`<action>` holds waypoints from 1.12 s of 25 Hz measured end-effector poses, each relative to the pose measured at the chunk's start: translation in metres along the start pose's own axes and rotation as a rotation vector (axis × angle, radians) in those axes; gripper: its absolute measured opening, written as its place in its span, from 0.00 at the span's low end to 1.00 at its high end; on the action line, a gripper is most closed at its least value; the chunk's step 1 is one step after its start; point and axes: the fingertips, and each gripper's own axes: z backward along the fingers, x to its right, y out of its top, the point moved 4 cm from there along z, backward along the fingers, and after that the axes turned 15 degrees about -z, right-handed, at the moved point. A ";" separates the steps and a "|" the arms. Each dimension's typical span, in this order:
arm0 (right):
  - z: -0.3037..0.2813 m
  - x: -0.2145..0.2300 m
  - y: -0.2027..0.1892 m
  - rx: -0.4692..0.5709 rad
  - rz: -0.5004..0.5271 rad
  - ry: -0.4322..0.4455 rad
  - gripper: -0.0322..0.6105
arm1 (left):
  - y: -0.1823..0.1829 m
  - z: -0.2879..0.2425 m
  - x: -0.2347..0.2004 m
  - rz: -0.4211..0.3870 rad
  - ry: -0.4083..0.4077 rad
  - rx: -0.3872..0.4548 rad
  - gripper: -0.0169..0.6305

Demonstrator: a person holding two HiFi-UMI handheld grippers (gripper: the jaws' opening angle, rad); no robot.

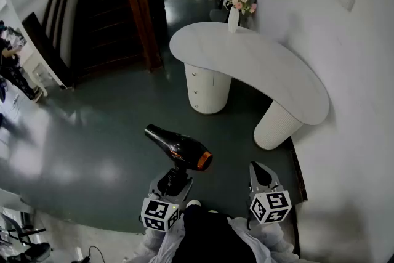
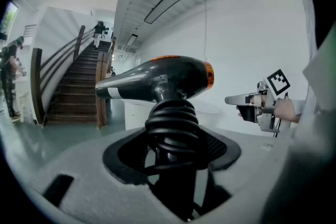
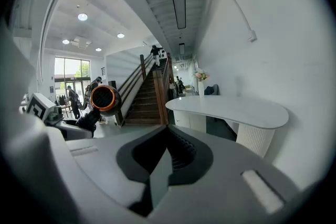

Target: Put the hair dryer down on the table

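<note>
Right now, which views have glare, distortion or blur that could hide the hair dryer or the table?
Head view: pale glare on the dark floor, yet the hair dryer and the table read clearly. Left gripper view: strong fisheye bending, black corners, the handle slightly soft. Right gripper view: same bending, bright ceiling lamps, table sharp.

No text was readable. White band (image 2: 117, 93) on hair dryer (image 2: 163, 77) nozzle, beyond left gripper (image 2: 170, 136), was perhaps label, too blurred. Marker cube (image 1: 160, 214) behind jaws bore pattern only.
</note>
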 end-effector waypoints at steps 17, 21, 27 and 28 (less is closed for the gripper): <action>0.018 0.020 -0.009 -0.003 -0.018 0.044 0.06 | -0.009 0.009 0.027 0.039 0.052 -0.002 0.46; 0.018 0.024 -0.004 0.009 -0.010 0.061 0.06 | -0.007 0.006 0.020 0.060 0.075 0.005 0.46; -0.007 0.033 0.008 0.011 -0.001 0.063 0.06 | 0.002 -0.021 -0.002 0.052 0.092 0.013 0.46; -0.015 0.035 0.011 0.008 0.004 0.061 0.06 | 0.004 -0.028 -0.008 0.051 0.093 0.015 0.46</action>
